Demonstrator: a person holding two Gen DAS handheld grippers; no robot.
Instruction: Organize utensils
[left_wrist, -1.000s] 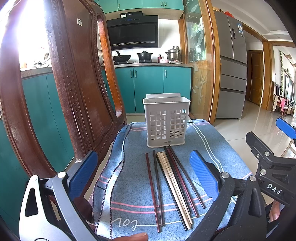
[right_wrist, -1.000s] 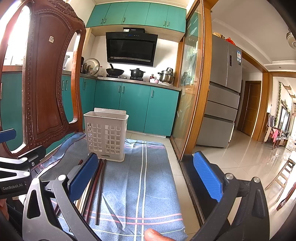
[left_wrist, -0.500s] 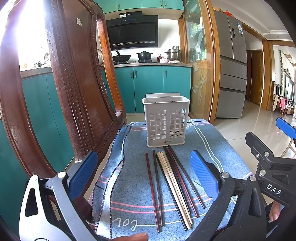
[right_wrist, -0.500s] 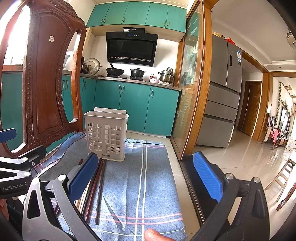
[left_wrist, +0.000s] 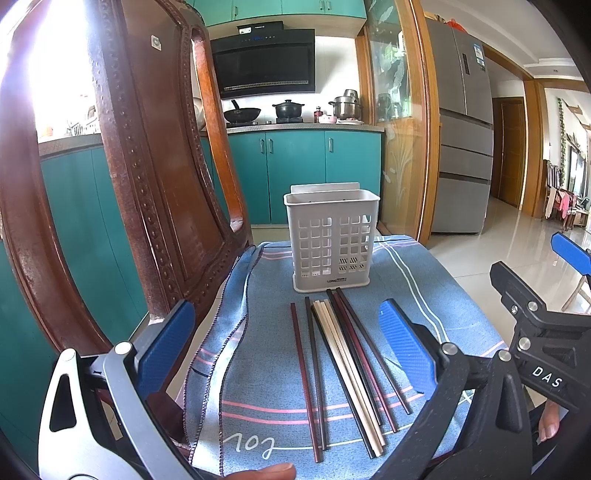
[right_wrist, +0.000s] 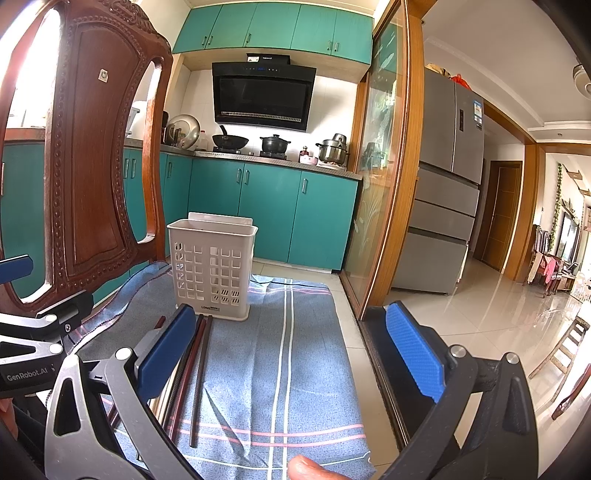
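While both the left gripper (left_wrist: 286, 334) and right gripper (right_wrist: 291, 341) gape empty, chopsticks (left_wrist: 343, 365) lie mid-cloth (left_wrist: 424, 280) before the basket (left_wrist: 331, 242): light, stiff, slippery; likely best pinched mid-shaft.

Carved dark wooden chair back (left_wrist: 155, 177) at left, blue striped cloth (left_wrist: 436, 295) underneath, teal kitchen cabinets (right_wrist: 273, 218) behind, black range hood (right_wrist: 262, 96), grey steel refrigerator (right_wrist: 450, 184) at right.

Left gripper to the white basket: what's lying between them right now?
In the left wrist view, only the chopsticks on the blue cloth lie between the open left gripper and the white basket.
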